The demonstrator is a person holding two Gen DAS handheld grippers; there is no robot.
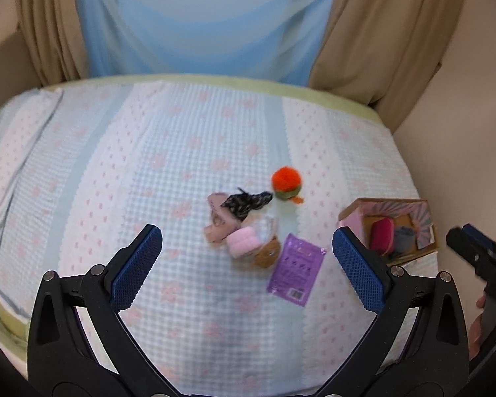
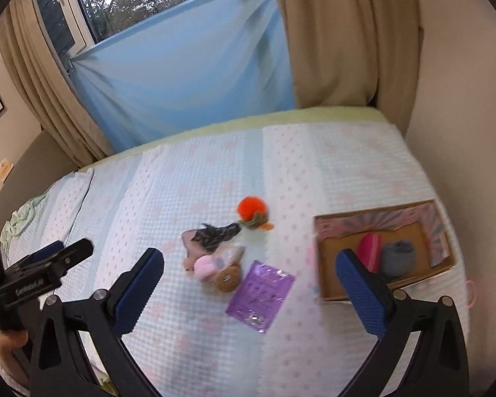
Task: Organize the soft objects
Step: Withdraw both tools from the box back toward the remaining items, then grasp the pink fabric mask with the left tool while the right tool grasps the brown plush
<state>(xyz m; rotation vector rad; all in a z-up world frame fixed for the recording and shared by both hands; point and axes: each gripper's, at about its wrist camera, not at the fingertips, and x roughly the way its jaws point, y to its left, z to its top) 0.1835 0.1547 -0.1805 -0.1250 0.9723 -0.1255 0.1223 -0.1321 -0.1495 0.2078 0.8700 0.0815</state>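
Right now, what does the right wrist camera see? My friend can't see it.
An open claw hovers over a bed with a small pile of soft toys, an orange pom-pom and a purple packet. A cardboard box sits to the right.

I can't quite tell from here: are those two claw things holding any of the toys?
No. The left gripper and right gripper are both open and empty above the bed.

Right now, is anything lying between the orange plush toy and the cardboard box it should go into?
Nothing visible does. Only bare bedspread separates the orange plush toy from the cardboard box; the purple packet lies nearer the camera, off that line.
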